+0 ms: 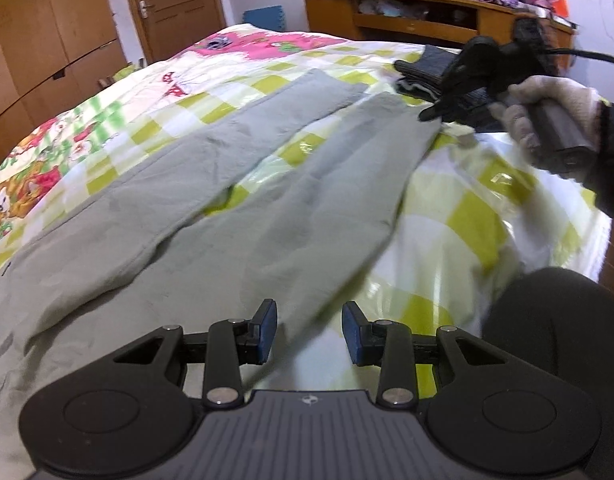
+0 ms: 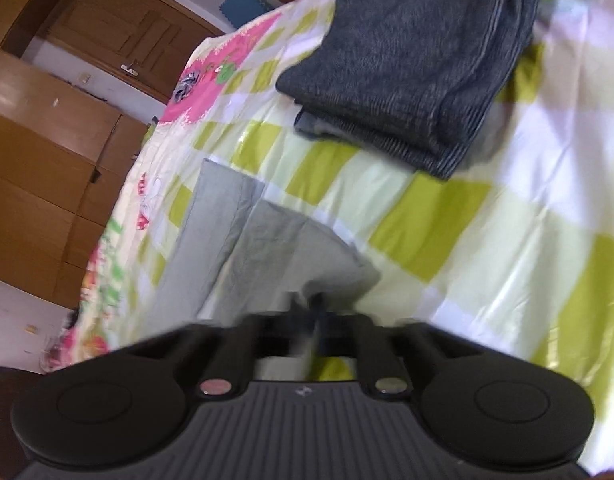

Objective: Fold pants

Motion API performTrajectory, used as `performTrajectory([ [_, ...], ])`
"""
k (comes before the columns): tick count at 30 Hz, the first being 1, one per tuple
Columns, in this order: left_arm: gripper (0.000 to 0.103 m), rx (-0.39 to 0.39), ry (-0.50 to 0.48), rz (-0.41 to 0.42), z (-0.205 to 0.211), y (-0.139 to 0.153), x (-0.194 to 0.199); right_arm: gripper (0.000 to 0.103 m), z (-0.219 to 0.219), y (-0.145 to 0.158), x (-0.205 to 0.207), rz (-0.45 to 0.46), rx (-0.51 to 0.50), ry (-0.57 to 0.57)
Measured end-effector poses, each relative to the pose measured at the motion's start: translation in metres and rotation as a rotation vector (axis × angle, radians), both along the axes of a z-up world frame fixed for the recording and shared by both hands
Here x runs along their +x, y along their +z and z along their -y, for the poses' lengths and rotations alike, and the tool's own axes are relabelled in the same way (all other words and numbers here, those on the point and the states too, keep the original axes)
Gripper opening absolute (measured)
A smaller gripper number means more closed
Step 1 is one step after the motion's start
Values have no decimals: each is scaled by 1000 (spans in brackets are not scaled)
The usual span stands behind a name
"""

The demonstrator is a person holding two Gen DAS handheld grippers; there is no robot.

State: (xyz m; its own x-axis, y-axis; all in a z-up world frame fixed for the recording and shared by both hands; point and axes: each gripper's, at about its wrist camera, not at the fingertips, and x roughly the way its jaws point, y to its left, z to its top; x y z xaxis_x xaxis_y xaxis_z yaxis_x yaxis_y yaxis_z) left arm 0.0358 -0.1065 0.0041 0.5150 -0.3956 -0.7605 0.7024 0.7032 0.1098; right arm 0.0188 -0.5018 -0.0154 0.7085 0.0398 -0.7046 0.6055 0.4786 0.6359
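Left gripper: jaws apart, blue pads clear of any cloth, poised over the near end of the pants. Right gripper: jaws clenched, blurred, tips at the hem of one leg; cannot tell whether cloth is pinched between them. Seen from the left wrist, held by a gloved hand at that far hem. Grey-green pants spread flat on the bed, legs splayed apart and running away toward a folded dark garment lying just beyond the hems. Checked green-and-white cover beneath. Wooden door and shelf behind.
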Motion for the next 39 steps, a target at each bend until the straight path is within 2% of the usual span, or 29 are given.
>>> performTrajectory([
  [5,49,-29,-4,13,4,5,3,4,17,39,-36,76,-83,-4],
  [7,50,-36,-11,1,8,2,2,5,27,39,-49,29,-125,-12],
  [8,50,-39,-15,-9,11,0,1,10,31,34,-50,-23,-135,-5],
  [10,50,-37,-26,-33,13,-5,-3,10,34,23,-56,-122,-132,-2],
  [12,50,-24,-32,-43,9,-8,-7,12,30,23,-64,-136,-141,1],
  [13,50,-17,-30,-42,5,-8,-9,17,27,28,-68,-140,-170,-6],
  [14,50,-13,-25,-42,0,-7,-10,27,21,33,-72,-141,-206,-12],
  [15,50,-8,-15,-40,-7,-6,-11,30,15,41,-73,-144,-257,-12],
  [17,51,3,15,-29,-25,-3,-11,30,1,54,-68,-138,-343,30],
  [19,51,20,60,-15,-45,-3,-8,30,-19,63,-56,-108,-370,111],
  [21,57,31,128,-14,-72,-7,-2,31,-45,64,-35,-89,-369,221],
  [24,58,65,246,-11,-113,-15,2,31,-96,51,-5,-84,-343,406],
  [27,58,78,320,-19,-155,-17,-3,32,-143,37,20,-114,-316,548],
  [30,58,88,372,-17,-191,-10,-5,32,-189,35,41,-127,-331,686],
  [33,59,66,408,-2,-223,6,-3,32,-243,46,69,-92,-383,844],
  [36,59,42,420,56,-243,27,9,41,-297,52,103,-54,-457,1019],
  [39,59,53,410,113,-260,45,34,41,-344,49,146,-22,-542,1169],
])
